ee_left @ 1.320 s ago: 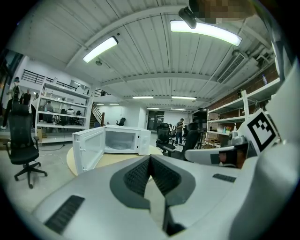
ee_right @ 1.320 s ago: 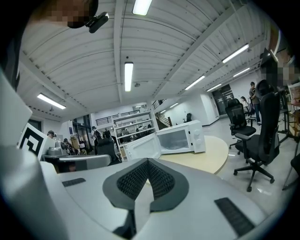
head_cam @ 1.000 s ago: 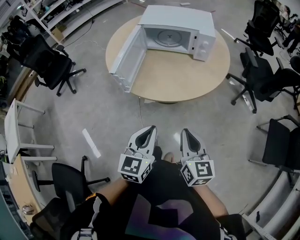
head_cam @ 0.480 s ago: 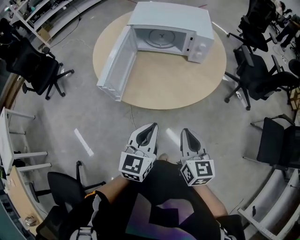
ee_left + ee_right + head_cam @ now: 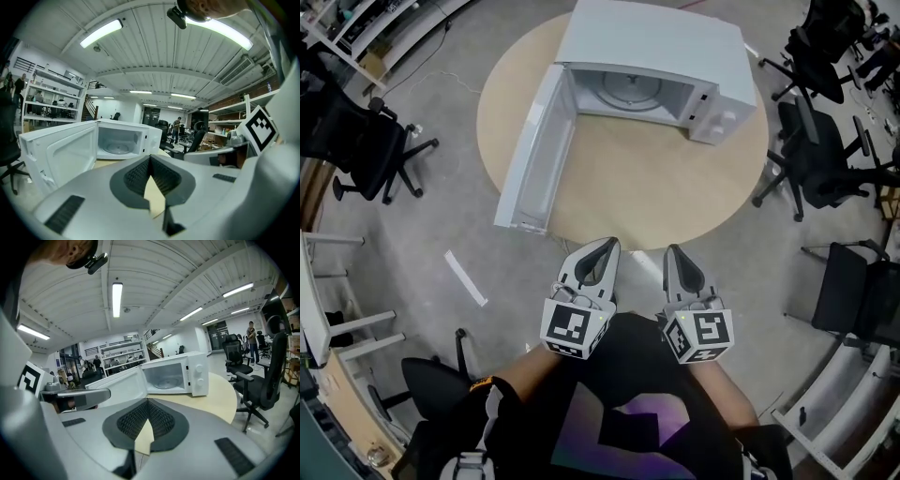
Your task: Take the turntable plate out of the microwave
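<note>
Closed and empty, the left claw [image 5: 602, 249] and right claw [image 5: 675, 254] face the microwave [image 5: 656, 42], door [image 5: 539, 150] open to bare its plate [image 5: 630, 86].

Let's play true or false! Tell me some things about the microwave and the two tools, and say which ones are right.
1. The microwave has its door swung open. True.
2. The microwave is empty inside. False: the turntable plate lies in it.
3. The left tool and the right tool are both shut and hold nothing. True.
4. The microwave stands on the floor. False: it stands on a round table.
</note>
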Tool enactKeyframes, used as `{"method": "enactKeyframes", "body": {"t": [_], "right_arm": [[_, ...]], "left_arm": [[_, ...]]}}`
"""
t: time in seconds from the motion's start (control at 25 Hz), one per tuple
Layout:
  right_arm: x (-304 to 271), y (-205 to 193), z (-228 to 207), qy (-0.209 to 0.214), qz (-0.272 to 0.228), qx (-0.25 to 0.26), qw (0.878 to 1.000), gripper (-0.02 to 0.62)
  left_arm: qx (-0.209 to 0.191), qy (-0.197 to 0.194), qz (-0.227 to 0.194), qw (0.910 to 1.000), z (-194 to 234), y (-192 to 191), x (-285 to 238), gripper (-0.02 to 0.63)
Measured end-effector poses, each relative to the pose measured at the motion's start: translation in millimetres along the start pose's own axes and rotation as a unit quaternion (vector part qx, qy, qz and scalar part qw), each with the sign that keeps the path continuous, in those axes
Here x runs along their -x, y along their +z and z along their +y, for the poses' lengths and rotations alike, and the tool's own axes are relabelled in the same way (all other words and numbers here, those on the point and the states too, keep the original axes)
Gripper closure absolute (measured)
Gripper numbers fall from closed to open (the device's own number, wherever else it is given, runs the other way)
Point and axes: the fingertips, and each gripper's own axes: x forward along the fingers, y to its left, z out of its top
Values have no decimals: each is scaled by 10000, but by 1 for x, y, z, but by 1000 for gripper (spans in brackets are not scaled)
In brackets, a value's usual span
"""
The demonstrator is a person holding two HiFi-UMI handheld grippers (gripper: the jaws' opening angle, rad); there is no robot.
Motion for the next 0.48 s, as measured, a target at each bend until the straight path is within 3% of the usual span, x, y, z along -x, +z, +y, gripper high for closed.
{"method": "enactKeyframes", "body": {"t": [0.48], "right_arm": [[-66, 36, 3, -208, 11, 178, 9996, 578]], "left_arm": [[177, -193, -197, 9995, 59, 28, -44, 560]]}}
